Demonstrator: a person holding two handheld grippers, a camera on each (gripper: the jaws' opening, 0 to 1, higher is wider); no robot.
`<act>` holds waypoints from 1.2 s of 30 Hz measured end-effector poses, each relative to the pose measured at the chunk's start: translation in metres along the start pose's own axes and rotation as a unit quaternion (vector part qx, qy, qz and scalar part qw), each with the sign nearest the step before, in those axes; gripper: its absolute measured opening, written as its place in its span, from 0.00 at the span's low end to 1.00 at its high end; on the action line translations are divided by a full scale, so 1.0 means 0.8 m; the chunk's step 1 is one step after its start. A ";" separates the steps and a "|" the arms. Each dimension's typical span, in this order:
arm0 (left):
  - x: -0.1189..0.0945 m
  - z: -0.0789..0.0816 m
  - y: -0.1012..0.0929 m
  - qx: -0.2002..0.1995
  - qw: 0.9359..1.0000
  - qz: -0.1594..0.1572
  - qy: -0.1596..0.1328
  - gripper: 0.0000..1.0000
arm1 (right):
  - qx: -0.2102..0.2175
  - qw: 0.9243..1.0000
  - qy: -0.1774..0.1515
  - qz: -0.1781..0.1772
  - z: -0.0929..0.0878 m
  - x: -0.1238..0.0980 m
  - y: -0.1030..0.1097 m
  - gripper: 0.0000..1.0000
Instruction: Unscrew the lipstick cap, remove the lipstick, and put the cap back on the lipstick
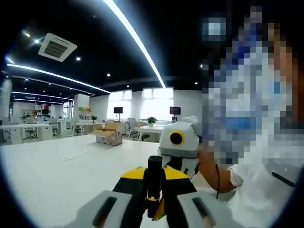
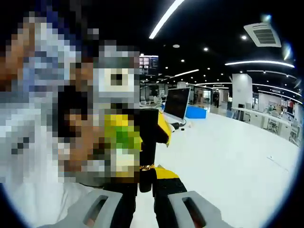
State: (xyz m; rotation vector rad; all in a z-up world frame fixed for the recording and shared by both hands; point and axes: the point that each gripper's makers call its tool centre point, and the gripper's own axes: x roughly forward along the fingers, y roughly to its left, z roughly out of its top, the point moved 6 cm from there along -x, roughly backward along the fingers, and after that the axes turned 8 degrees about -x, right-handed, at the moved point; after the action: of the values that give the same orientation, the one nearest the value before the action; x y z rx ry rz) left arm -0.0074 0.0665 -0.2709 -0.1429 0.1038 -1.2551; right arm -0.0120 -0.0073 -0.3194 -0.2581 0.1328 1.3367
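Observation:
A black lipstick tube (image 1: 154,176) with a thin gold band is held between both grippers above a white table (image 1: 57,171). My left gripper (image 1: 153,202) is shut on the end near the band, its grey jaws rising from the bottom of the left gripper view. My right gripper (image 1: 155,172), with yellow and black jaws, meets it from the far side and closes on the tube's other end. In the right gripper view the lipstick (image 2: 147,147) runs from my right gripper (image 2: 146,184) up into the left gripper (image 2: 152,124). I cannot tell which end is the cap.
A person in a white top (image 1: 266,190) stands close behind the grippers, a hand (image 1: 209,164) on the right gripper. A cardboard box (image 1: 108,135) sits far back on the table. A dark monitor (image 2: 176,102) and a blue box (image 2: 195,112) stand on the table (image 2: 237,161).

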 end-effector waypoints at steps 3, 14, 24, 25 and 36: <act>0.000 0.001 -0.001 0.005 1.000 0.001 0.002 0.13 | -0.001 1.000 0.000 0.002 0.000 0.000 -0.001 0.11; -0.004 0.003 0.003 -0.002 1.000 -0.001 0.002 0.13 | 0.000 1.000 -0.005 0.010 0.002 0.005 -0.002 0.11; -0.006 0.006 0.003 -0.001 1.000 0.000 -0.002 0.13 | 0.004 1.000 -0.001 0.013 0.000 0.009 0.003 0.11; -0.006 0.006 0.003 -0.002 1.000 0.000 -0.003 0.13 | 0.003 1.000 0.001 0.013 -0.001 0.009 0.003 0.11; -0.010 0.008 0.003 -0.002 1.000 0.006 -0.005 0.13 | 0.007 1.000 0.009 0.024 -0.008 0.013 0.002 0.11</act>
State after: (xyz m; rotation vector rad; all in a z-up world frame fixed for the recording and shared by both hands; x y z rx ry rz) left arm -0.0063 0.0752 -0.2651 -0.1520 0.0994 -1.2418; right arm -0.0110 0.0011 -0.3284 -0.2566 0.1638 1.3819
